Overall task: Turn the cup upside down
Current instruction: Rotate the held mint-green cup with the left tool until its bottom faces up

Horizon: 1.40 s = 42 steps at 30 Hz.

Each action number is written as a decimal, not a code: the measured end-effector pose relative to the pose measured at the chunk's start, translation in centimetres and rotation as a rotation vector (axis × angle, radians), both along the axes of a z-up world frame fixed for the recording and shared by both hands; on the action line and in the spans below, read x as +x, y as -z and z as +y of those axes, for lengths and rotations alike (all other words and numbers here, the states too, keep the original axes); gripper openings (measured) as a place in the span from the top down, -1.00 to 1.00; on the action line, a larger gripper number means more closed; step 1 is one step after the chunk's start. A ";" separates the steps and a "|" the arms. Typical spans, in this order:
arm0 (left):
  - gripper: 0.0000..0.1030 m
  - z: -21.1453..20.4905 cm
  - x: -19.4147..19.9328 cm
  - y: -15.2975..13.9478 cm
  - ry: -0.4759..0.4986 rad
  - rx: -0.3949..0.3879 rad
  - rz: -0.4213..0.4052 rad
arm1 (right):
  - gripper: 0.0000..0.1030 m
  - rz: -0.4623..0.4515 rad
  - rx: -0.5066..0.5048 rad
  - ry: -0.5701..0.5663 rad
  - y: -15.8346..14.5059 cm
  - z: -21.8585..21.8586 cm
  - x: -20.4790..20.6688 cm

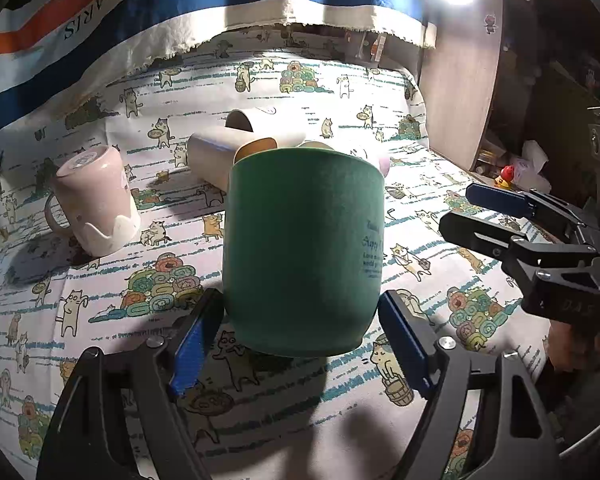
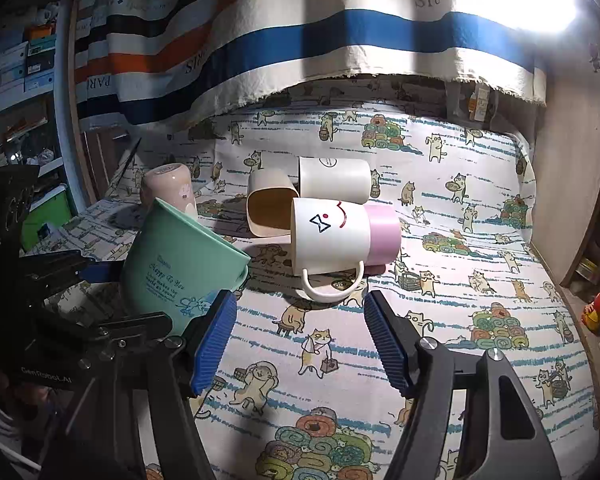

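Green cup [image 1: 304, 248] sits between the left gripper [image 1: 300, 344] fingers, lifted off the cartoon-cat tablecloth [image 1: 100, 320] and tilted; right wrist view shows it leaning with mouth up and to the right, printed text facing that camera. Left gripper's blue pads [image 1: 196, 352] are at the cup's lower wall near the rounded base, looks pinched on it though contact on both sides is not fully clear. Cup looks like matte, rigid plastic or ceramic, probably light to moderate weight, smooth wall so could slip when rotated; a grip mid-wall across the body seems safer than at the curved bottom. Right gripper [image 2: 300, 344] is spread wide, holding nothing, low over the cloth, pointed toward the white face mug [image 2: 328, 236] lying on its side, just beside the green cup. Pink mug [image 1: 96, 204] already stands upside down at left; other cups lie behind. Flip not yet finished.
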<state>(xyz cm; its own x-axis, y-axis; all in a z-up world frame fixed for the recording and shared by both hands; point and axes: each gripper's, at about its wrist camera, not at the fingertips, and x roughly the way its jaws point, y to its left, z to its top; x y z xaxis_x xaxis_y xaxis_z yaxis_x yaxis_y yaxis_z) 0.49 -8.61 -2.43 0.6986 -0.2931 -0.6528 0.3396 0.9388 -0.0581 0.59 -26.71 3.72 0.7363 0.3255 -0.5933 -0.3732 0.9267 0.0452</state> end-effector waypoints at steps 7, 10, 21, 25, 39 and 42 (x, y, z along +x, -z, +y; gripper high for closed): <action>-0.50 0.6 0.1 -1.0 -0.011 0.004 -0.023 | -0.33 -0.003 -0.003 -0.003 -0.1 0.1 0.0; -0.49 0.9 0.0 -1.6 -0.015 -0.003 -0.035 | -0.33 -0.003 -0.002 -0.004 -0.1 0.3 0.1; -0.47 1.8 -0.3 -3.1 -0.032 -0.029 -0.058 | -0.33 0.002 0.004 -0.007 -0.1 0.4 0.0; -0.40 1.8 -0.6 -4.1 -0.026 -0.023 -0.085 | -0.33 0.001 -0.001 -0.016 -0.1 0.7 -0.1; 0.11 3.7 0.7 -3.7 -0.038 -0.102 -0.023 | -0.29 0.062 0.017 -0.148 1.2 4.7 -0.2; 0.11 3.9 0.6 -3.4 -0.041 -0.106 -0.019 | -0.20 0.102 0.011 -0.206 1.8 6.2 0.1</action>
<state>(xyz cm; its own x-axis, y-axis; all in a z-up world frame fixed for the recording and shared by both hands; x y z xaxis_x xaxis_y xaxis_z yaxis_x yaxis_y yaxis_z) 1.13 -4.66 0.98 0.7236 -0.3307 -0.6059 0.3029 0.9409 -0.1517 0.71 -20.51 1.96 0.5905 0.4691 -0.6567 -0.5472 0.8308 0.1015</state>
